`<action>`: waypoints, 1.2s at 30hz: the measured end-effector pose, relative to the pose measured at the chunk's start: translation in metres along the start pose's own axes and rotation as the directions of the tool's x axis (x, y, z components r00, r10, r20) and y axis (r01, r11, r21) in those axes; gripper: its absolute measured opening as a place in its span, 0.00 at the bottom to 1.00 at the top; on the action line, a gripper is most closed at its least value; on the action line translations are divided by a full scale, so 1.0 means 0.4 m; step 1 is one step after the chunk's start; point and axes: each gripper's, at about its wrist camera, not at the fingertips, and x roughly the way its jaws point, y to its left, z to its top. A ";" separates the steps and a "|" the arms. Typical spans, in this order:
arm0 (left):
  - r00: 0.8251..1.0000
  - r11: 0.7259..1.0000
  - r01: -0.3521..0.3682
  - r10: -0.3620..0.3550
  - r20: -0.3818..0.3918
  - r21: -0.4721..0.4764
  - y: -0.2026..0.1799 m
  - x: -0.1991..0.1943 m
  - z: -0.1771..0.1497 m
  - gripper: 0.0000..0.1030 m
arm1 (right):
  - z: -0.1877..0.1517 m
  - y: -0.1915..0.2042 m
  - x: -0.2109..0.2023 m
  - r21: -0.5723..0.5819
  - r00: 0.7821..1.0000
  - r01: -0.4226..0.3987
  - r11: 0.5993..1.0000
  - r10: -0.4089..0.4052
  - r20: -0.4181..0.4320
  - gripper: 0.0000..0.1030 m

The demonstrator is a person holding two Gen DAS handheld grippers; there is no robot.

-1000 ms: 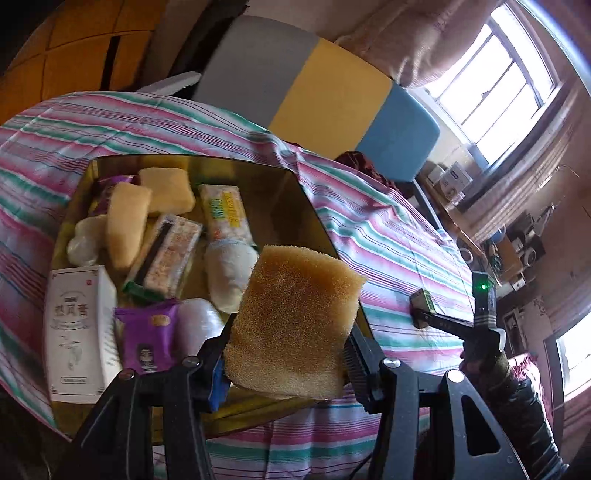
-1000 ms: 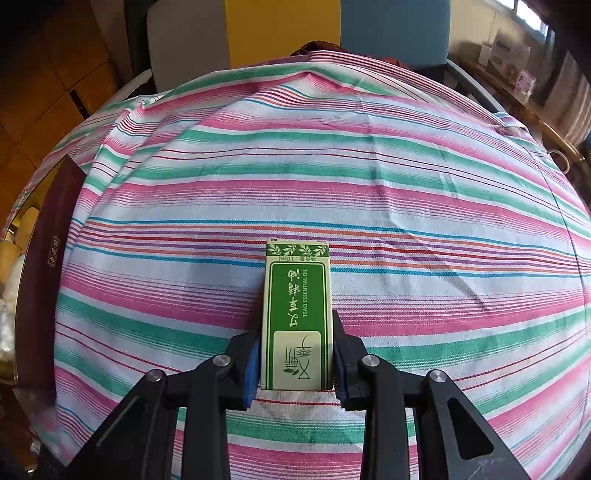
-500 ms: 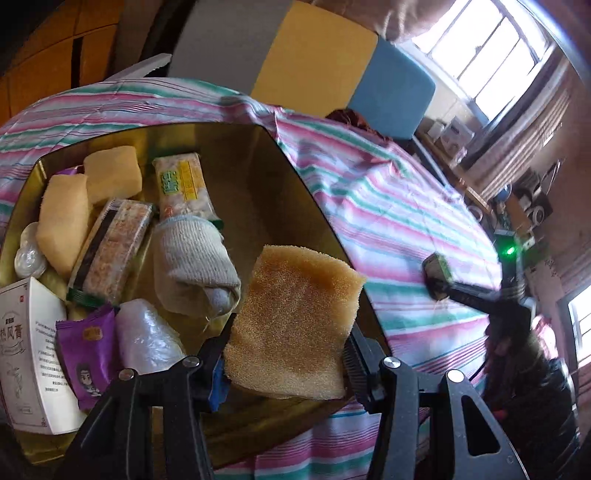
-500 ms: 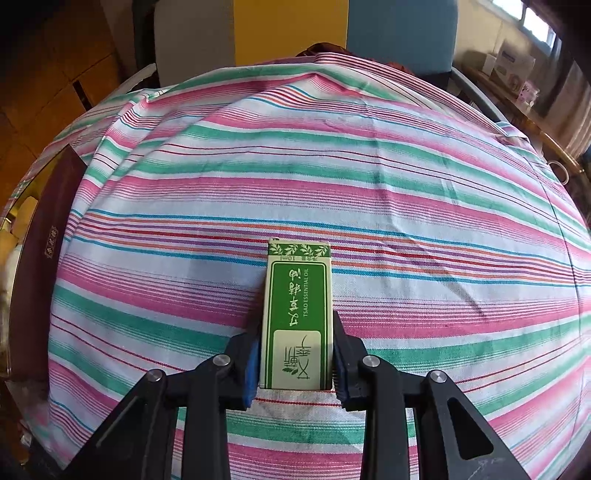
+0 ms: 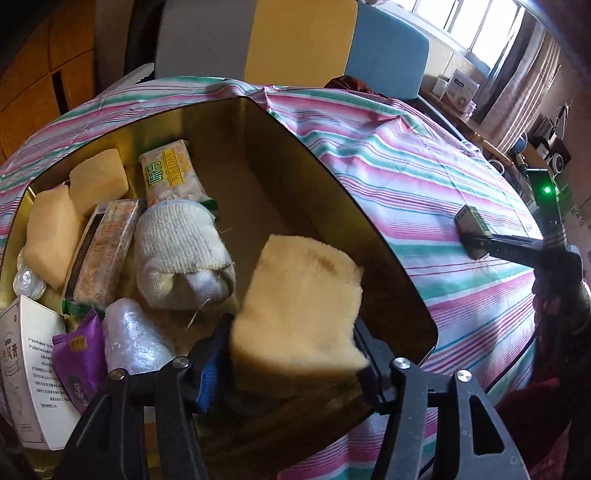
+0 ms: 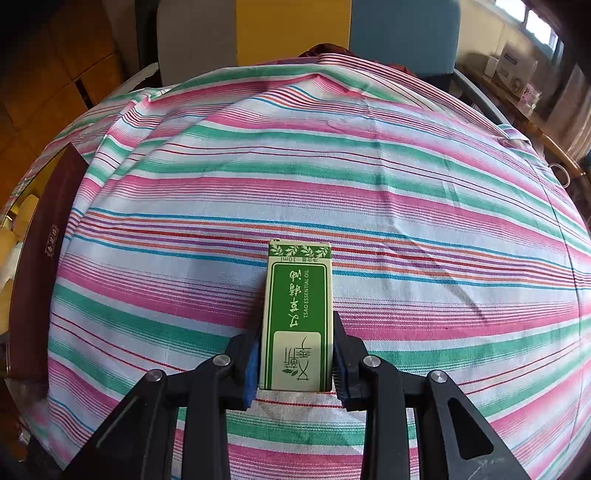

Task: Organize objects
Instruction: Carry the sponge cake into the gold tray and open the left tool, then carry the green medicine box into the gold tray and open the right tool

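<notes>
Now left claw [image 5: 291, 363] opening (sponge [image 5: 299, 314] blurred, lower in box [image 5: 369, 236]).

Striped tablecloth [image 6: 332, 177], grey-yellow-blue chair back [image 5: 295, 40], bright window [image 5: 476, 26], orange wooden cabinets [image 5: 33, 92]

The green and white box [image 6: 297, 317] standing on the striped cloth reads "TSAO ESSENTIAL OIL" in small capitals along its face, beside larger green Chinese characters, with "10ml" printed near its far end under a band of leaves. In the gold tray [image 5: 280, 184], a green and yellow snack packet [image 5: 171, 177] carries the word "WEIDAY" next to Chinese characters. The white carton [image 5: 26, 373] at the tray's near left corner bears large Chinese characters and lines of print too small to read. A small gold stamp [image 6: 51, 242] marks the tray's dark red outer wall, unreadable.
</notes>
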 end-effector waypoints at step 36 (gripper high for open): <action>0.959 0.991 -0.111 0.127 0.255 -0.077 0.082 -0.222 -0.026 0.71 | 0.036 0.092 -0.066 0.013 0.998 -0.044 0.999 0.043 0.037 0.30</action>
